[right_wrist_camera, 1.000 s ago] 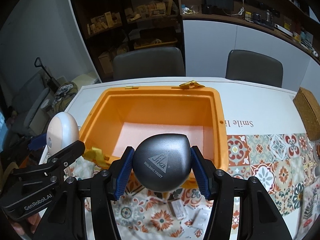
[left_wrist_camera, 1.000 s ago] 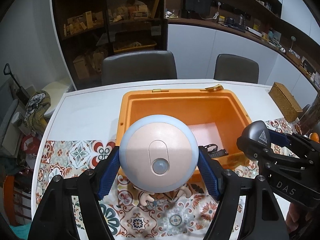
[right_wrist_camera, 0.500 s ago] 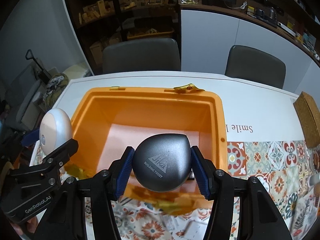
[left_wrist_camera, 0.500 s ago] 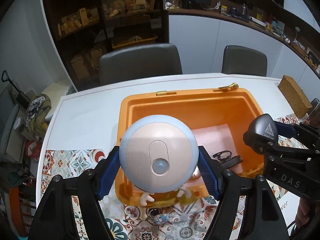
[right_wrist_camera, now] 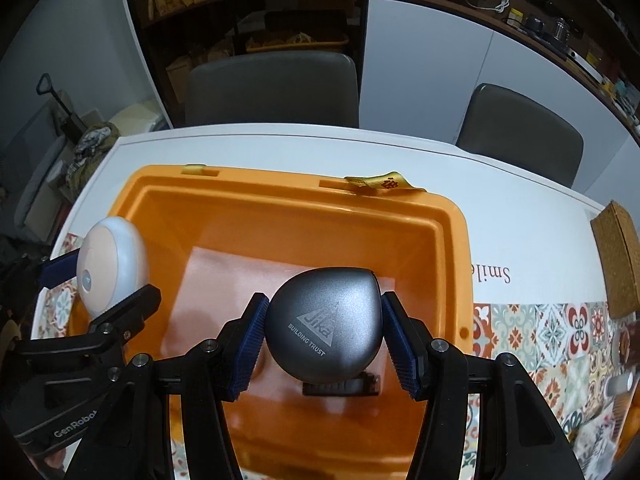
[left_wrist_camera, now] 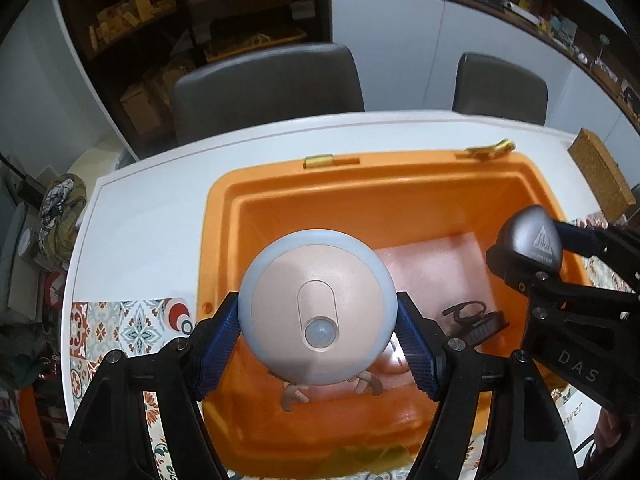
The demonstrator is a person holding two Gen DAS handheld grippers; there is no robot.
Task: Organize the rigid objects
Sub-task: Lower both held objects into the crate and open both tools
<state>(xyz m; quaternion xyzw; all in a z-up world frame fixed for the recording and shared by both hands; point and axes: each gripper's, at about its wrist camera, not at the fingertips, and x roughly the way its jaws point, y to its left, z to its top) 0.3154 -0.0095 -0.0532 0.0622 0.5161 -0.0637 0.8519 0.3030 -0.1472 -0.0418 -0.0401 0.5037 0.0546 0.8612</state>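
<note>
My left gripper [left_wrist_camera: 318, 338] is shut on a round peach and pale-blue sensor lamp [left_wrist_camera: 316, 308] and holds it over the left half of an open orange bin [left_wrist_camera: 360, 184]. The lamp also shows in the right wrist view [right_wrist_camera: 112, 264]. My right gripper [right_wrist_camera: 322, 338] is shut on a grey rounded Sika case [right_wrist_camera: 324, 324] and holds it over the bin [right_wrist_camera: 456, 264] near its right side. The case also shows in the left wrist view [left_wrist_camera: 530, 240]. A small black object [left_wrist_camera: 476, 320] lies on the bin's pink floor.
The bin stands on a white table [right_wrist_camera: 500, 200] with a patterned tile mat [right_wrist_camera: 540, 328] at the front. A cork block [right_wrist_camera: 618, 260] lies at the right. Two grey chairs [right_wrist_camera: 272, 88] stand behind the table. Small items lie at the right edge [right_wrist_camera: 622, 360].
Both grippers have moved forward with their objects, from above the mat in front of the bin to above the bin's inside. Both grips are unchanged.
</note>
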